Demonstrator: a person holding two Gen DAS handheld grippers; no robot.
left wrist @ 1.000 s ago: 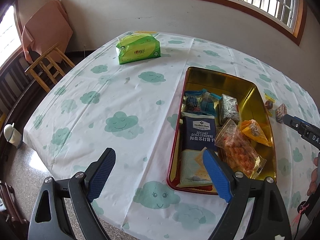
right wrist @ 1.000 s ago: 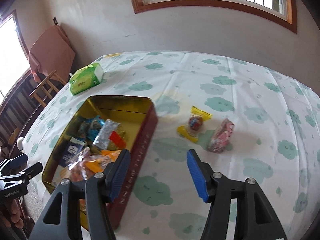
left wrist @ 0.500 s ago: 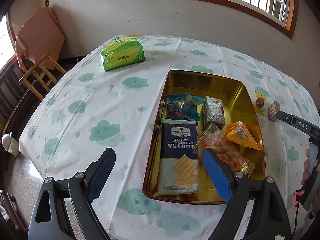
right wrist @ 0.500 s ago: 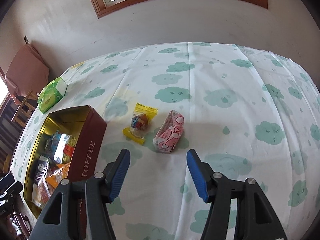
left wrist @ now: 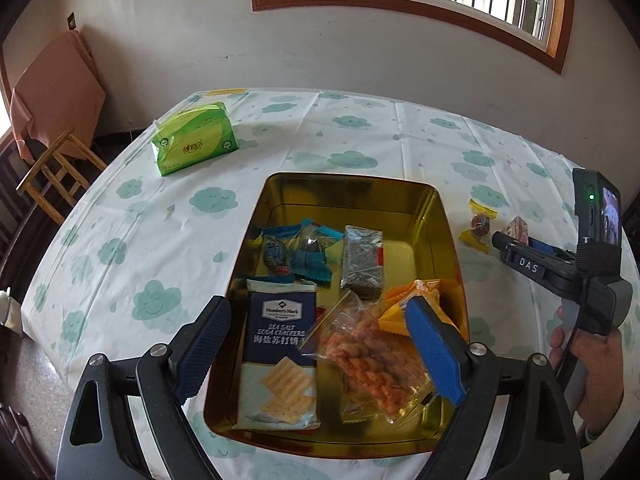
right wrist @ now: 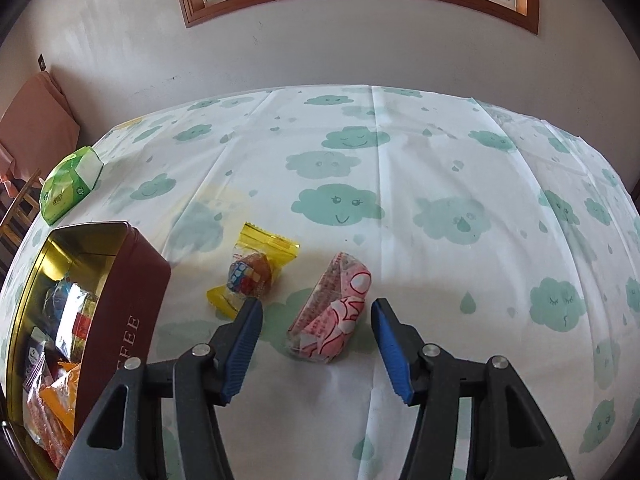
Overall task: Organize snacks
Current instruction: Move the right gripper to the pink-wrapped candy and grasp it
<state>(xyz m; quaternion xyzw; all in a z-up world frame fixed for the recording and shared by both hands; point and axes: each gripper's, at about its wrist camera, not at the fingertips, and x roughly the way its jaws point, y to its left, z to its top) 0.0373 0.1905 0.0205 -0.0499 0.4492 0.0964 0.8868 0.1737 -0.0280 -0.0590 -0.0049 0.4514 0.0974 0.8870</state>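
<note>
Straddling the pink-and-white wrapped snack packet (right wrist: 331,314), the right gripper (right wrist: 316,346) has its blue pads about half apart and just been closing; the packet lies between them, neither pad touching it. Bare cloud-print tablecloth (right wrist: 460,168) runs clear beyond and to the right of the packet, up to the table's far edge near the wall. Tighter on the left: the yellow-ended wrapped candy (right wrist: 251,270) lies just beside the left pad's tip, and the dark red rectangular tin with gold inside (right wrist: 132,300) stands a little further left, its wall upright.

The left gripper (left wrist: 316,354) hangs over the tin's near end, jaws wide, nothing between the pads; the navy soda cracker pack (left wrist: 280,356) and the clear bag of orange twists (left wrist: 372,360) lie flat below. The tin's far half is mostly bare. The green tissue pack (left wrist: 194,142) lies well apart, near the table's far left edge.
</note>
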